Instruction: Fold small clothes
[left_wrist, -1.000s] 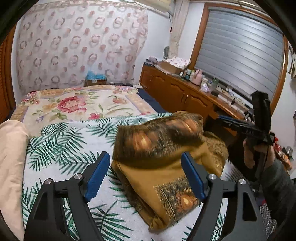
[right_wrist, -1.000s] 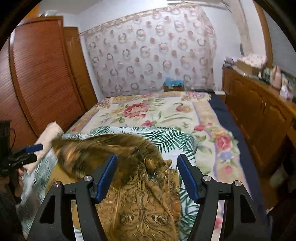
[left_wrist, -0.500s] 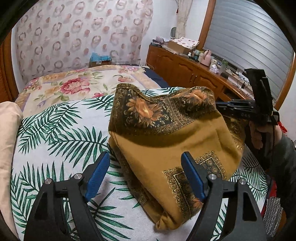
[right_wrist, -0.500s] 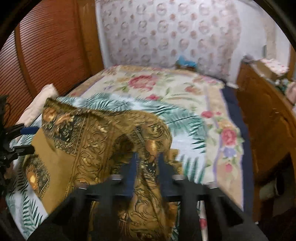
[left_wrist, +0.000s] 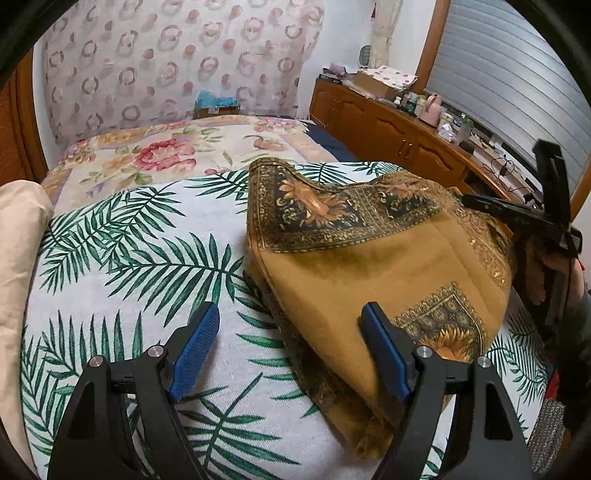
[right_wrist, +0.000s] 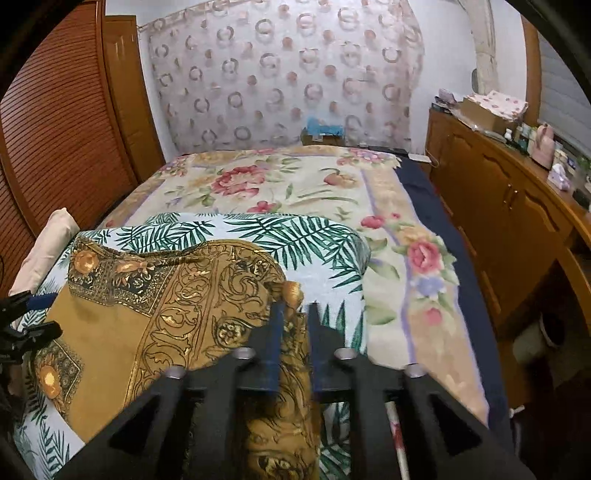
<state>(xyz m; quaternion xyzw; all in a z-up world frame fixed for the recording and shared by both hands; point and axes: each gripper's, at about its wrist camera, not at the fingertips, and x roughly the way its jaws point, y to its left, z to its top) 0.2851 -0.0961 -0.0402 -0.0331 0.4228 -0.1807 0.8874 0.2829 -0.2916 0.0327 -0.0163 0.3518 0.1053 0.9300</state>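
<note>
Left wrist view shows the ochre patterned cloth (left_wrist: 376, 266) lying in a loosely folded heap on the palm-leaf sheet (left_wrist: 140, 266) of the bed, right of centre and running from near to far. It looks like soft, light woven fabric with a thick printed border: limp, quick to sag and bunch, not slippery or fragile, and likely to slide over its own layers if dragged. A corner or a hemmed edge is the sensible place to take it, pinching all the layers of a fold together.

The left gripper (left_wrist: 291, 350) hangs with its jaws wide and nothing between the pads; the cloth's near left edge lies just beside and partly behind the right-hand blue pad (left_wrist: 384, 354), while the left-hand pad is over bare sheet.

In the right wrist view the right gripper (right_wrist: 295, 332) has narrow jaws that are opening, with a bunched fold of the cloth's right edge between them. The pads seem no longer to press on it, though blur makes that uncertain. The rest of the cloth spreads left of this gripper toward a pale pillow (right_wrist: 48, 240)
</note>
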